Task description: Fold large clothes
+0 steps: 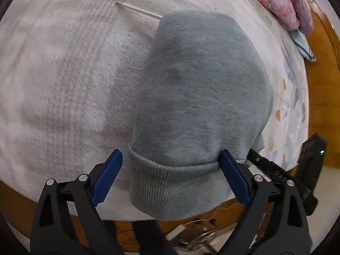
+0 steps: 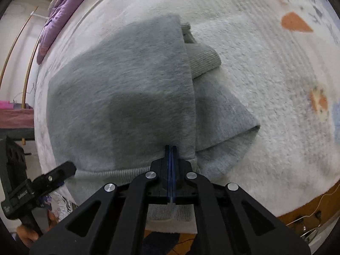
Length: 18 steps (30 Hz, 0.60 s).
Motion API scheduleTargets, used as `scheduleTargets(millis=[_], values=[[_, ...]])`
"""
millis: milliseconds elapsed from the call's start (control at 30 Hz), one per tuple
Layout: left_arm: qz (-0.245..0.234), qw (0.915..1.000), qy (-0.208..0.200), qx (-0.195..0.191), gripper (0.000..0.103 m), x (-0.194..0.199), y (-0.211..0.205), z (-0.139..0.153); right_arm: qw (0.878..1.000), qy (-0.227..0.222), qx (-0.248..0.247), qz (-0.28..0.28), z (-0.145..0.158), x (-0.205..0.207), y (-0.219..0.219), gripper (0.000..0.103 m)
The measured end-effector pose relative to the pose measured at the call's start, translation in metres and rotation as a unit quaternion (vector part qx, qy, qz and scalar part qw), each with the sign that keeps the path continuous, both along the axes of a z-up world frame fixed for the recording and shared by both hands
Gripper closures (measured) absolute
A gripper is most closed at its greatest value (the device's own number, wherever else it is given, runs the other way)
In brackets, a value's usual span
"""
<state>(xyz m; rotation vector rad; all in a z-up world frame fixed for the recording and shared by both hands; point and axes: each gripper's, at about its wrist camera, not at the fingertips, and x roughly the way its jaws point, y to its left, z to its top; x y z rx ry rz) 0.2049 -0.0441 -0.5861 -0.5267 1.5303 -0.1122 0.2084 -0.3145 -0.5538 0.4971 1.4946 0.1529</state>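
Note:
A grey sweatshirt lies partly folded on a white fluffy blanket, its ribbed hem hanging over the near edge. My left gripper is open, its blue fingers either side of the hem. My right gripper is shut on the sweatshirt's folded edge near the hem. A folded sleeve with a ribbed cuff lies to the right of it. The other gripper shows at lower left in the right wrist view.
A white stick lies on the blanket beyond the sweatshirt. Pink bedding is piled at the far right; purple bedding shows in the right wrist view. Cables lie on the brown floor below the bed edge.

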Motion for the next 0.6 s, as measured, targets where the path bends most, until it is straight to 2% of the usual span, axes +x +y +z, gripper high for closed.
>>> scheduleTargets(millis=[67,133,167,200,267,333,400,433,500,533,567,600], values=[[0.002,0.9997,-0.02,-0.013,0.011,-0.004,0.0,0.008,1.0,-0.008,0.007,-0.016,0.01,-0.004,-0.003,0.103],[0.008,0.9991,-0.033,-0.025,0.01,-0.011,0.0,0.013,0.998,-0.02,0.033,-0.046,0.023,-0.014,-0.013,0.099],[0.012,0.9988,-0.037,-0.03,0.01,-0.014,0.002,0.014,0.997,-0.026,0.042,-0.062,0.028,-0.02,-0.019,0.09],[0.015,0.9985,-0.037,-0.036,0.01,-0.017,0.003,0.013,0.995,-0.03,0.046,-0.08,0.032,-0.026,-0.025,0.07],[0.031,0.9979,-0.033,-0.046,0.01,-0.022,0.006,0.007,0.992,-0.032,0.05,-0.111,0.037,-0.041,-0.036,0.046],[0.038,0.9981,-0.028,-0.04,0.01,-0.026,0.004,-0.003,0.989,-0.018,0.07,-0.131,0.029,-0.05,-0.041,0.046],[0.05,0.9969,-0.007,-0.06,0.01,-0.03,0.002,-0.018,0.98,0.008,0.107,-0.169,0.013,-0.061,-0.048,0.046],[0.058,0.9959,0.005,-0.07,0.01,-0.032,0.003,-0.027,0.969,0.026,0.143,-0.198,0.0,-0.069,-0.051,0.046],[0.07,0.9942,0.004,-0.082,0.01,-0.034,0.004,-0.034,0.949,0.053,0.192,-0.245,-0.019,-0.082,-0.049,0.046],[0.071,0.9934,0.006,-0.09,0.012,-0.033,0.004,-0.037,0.941,0.06,0.207,-0.259,-0.026,-0.086,-0.046,0.046],[0.065,0.994,0.004,-0.088,0.022,-0.031,0.002,-0.035,0.936,0.064,0.217,-0.269,-0.03,-0.09,-0.048,0.045],[0.057,0.9951,0.002,-0.082,0.026,-0.03,0.0,-0.033,0.93,0.069,0.227,-0.281,-0.034,-0.094,-0.047,0.044]])
